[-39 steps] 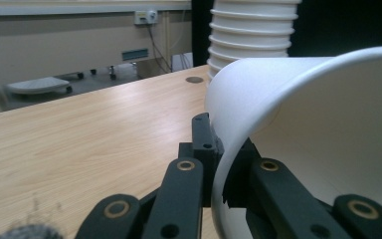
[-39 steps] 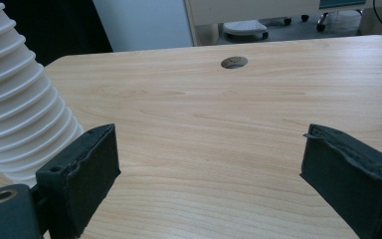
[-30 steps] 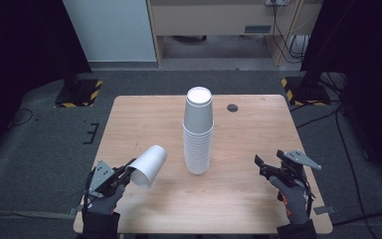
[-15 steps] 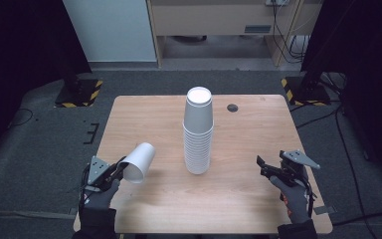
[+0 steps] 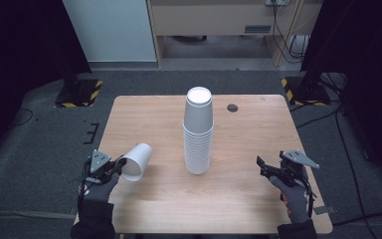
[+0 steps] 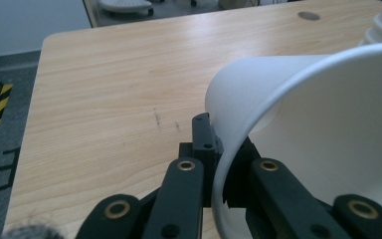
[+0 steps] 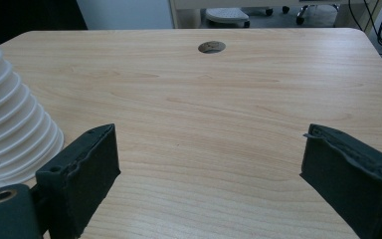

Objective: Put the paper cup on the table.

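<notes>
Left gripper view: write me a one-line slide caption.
Left gripper shut on the rim of a single white paper cup, tilted above the light wooden table.

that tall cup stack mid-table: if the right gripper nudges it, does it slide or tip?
Probably tips: the cup stack is tall on a narrow base. It looks like thin, light nested cups, so it may flex or separate. The smooth wooden table could let it slide if pushed low, near the rims.
</notes>
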The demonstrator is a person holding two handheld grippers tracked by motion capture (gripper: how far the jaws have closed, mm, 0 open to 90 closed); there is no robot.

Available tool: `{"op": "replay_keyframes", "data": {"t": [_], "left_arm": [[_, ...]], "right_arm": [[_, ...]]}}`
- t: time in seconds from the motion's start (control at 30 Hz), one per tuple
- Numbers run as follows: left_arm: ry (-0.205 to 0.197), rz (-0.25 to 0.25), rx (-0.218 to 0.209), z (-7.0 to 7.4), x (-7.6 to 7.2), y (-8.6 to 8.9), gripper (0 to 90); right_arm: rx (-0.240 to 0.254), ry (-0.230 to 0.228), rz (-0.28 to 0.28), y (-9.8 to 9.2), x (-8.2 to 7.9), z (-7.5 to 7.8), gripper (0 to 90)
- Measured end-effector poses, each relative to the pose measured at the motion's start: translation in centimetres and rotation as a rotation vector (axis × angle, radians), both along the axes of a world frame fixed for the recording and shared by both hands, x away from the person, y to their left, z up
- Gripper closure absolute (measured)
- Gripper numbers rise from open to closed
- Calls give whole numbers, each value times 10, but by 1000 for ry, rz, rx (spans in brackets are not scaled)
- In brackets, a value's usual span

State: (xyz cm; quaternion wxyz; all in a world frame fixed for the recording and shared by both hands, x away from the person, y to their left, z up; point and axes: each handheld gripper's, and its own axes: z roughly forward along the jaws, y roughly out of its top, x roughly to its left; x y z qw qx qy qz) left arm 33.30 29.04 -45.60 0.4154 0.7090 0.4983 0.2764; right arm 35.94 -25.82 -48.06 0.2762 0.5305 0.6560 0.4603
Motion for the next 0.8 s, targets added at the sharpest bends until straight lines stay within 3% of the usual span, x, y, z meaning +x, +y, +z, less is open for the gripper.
{"op": "replay_keyframes", "data": {"t": [0.23,0.63,0.8], "left_arm": [[65,35,19,6,9,13,863],[199,28,108,35,29,21,864],[280,9,141,39,35,23,864]], "right_arm": [[-2,0,1,0,0,0,81],[-6,6,5,0,0,-1,81],[-4,7,6,0,0,-1,81]]}}
